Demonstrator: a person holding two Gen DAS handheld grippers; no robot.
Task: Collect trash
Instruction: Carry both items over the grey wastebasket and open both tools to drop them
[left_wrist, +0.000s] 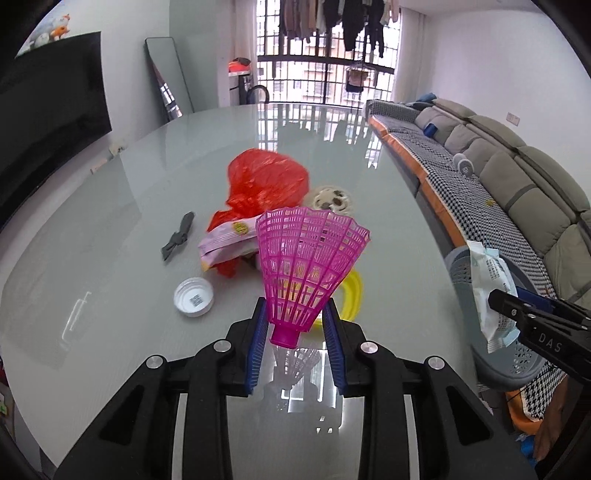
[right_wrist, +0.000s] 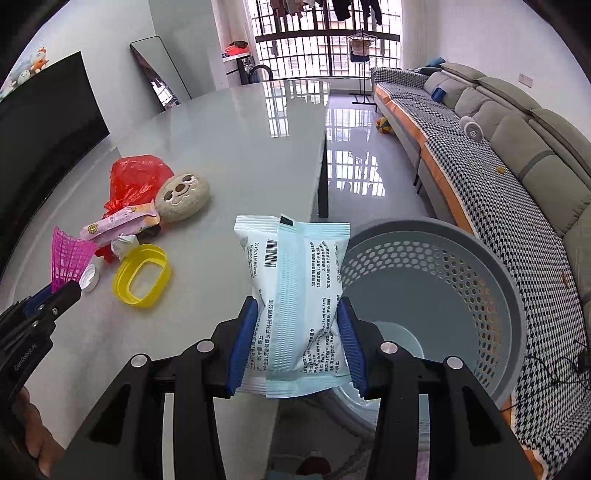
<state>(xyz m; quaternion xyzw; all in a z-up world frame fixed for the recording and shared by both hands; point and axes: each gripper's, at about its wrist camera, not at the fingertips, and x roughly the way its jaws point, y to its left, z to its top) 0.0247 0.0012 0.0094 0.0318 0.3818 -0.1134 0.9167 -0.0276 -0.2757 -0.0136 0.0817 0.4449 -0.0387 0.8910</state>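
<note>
- Now the pink shuttlecock (left_wrist: 308, 273) sits clamped at its base in the left gripper (left_wrist: 298, 325), lifted clear of the table (left_wrist: 110, 229).
- Right gripper (right_wrist: 295, 332) squeezes the white packet (right_wrist: 295, 295) beside the grey basket (right_wrist: 513, 295), seemingly ready for dropping.

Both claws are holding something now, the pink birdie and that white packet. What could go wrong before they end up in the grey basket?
1. The left gripper pinches the pink shuttlecock only near its narrow base, so it might tip or slip out.
2. The white packet in the right gripper hangs partly over the table edge, short of the basket; released now, it could fall to the floor.
3. Both grippers sit close together and could bump.
</note>
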